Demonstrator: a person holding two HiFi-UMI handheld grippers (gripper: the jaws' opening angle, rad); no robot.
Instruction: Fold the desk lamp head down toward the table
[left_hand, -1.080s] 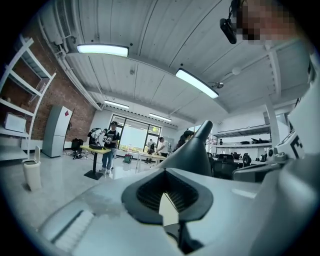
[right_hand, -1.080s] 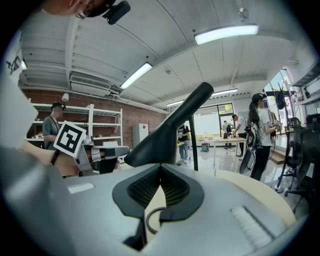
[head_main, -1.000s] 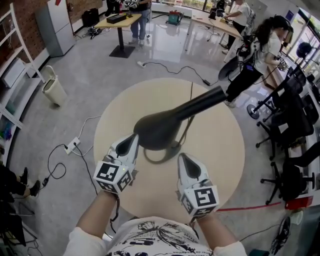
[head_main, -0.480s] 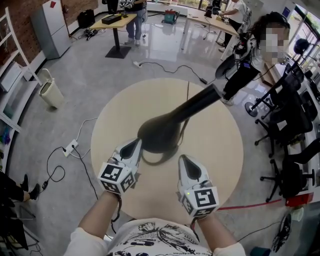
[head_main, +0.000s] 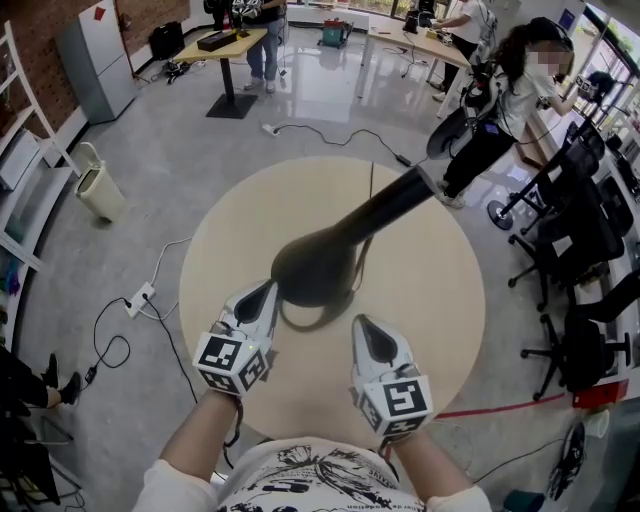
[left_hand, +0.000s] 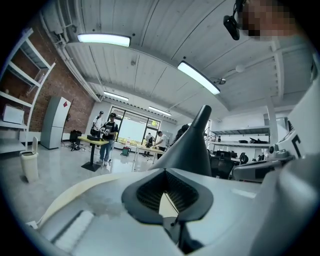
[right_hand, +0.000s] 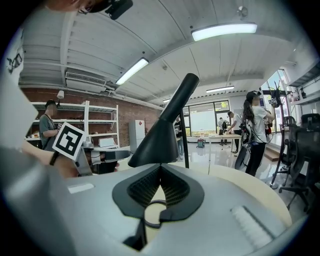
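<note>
Fold not begun: lamp head (head_main: 315, 268) stands raised over table (head_main: 440, 310); left gripper (head_main: 266, 291) and right gripper (head_main: 363, 324) hover near, jaws together, empty.

Tally by kind
One black cone-headed desk lamp (head_main: 318, 268), one round beige table (head_main: 440, 300), two white handheld grippers (head_main: 266, 294) (head_main: 364, 328), one white plastic bin (head_main: 98, 185)
</note>
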